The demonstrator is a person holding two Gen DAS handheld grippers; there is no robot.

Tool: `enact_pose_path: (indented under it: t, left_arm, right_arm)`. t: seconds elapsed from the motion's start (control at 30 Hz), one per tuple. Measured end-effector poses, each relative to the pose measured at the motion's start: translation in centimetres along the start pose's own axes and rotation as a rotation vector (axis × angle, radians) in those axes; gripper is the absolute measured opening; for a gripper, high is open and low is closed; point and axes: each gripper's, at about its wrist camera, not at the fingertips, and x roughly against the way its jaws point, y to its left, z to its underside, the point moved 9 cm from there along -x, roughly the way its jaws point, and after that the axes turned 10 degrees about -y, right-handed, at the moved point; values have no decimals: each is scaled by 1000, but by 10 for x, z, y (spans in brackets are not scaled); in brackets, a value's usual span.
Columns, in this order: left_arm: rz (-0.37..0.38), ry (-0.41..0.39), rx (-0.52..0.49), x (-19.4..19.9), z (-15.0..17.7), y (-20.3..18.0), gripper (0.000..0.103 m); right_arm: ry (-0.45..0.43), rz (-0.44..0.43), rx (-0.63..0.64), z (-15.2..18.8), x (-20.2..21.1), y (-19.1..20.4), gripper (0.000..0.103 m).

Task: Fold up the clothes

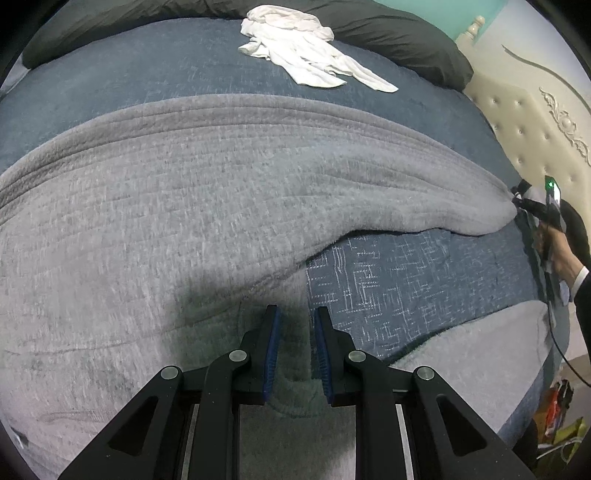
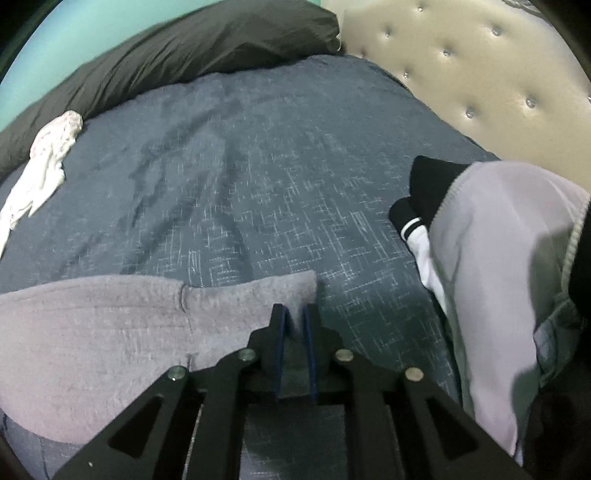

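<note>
A large grey fleece garment (image 1: 166, 206) lies spread over the blue bedspread (image 1: 406, 280). My left gripper (image 1: 297, 314) is closed on a fold of its near edge, the cloth bunched between the blue pads. My right gripper (image 2: 295, 314) is shut on a far corner of the same grey garment (image 2: 110, 325). In the left wrist view the right gripper (image 1: 517, 199) shows at the far right, holding that corner up off the bed.
A crumpled white garment (image 1: 303, 48) lies near the dark pillow (image 1: 388, 33) at the head of the bed. A pale grey and black-and-white pile of clothes (image 2: 480, 240) sits at the right by the tufted headboard (image 2: 480, 74).
</note>
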Motion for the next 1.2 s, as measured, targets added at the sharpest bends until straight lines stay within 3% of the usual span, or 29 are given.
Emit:
enact_pose_path:
  t: [0.1, 0.17, 0.43, 0.83, 1.0, 1.2]
  left_arm:
    - [-2, -11, 3, 4, -3, 2, 21]
    - [-5, -20, 8, 7, -5, 6, 21]
    - [-70, -74, 79, 44, -10, 48, 21]
    - [-221, -117, 235, 108, 22, 161, 21]
    - [-250, -128, 267, 128, 38, 189, 21]
    - [-267, -137, 293, 143, 56, 214, 21]
  right_arm:
    - [-59, 60, 0, -8, 16, -12, 11]
    - [-95, 40, -42, -14, 31, -17, 11]
    - [-124, -152, -101, 7, 89, 39, 13]
    - [-40, -445, -179, 82, 164, 158, 27]
    - [-8, -503, -165, 119, 188, 193, 27]
    - [26, -528, -232, 155, 204, 206, 27]
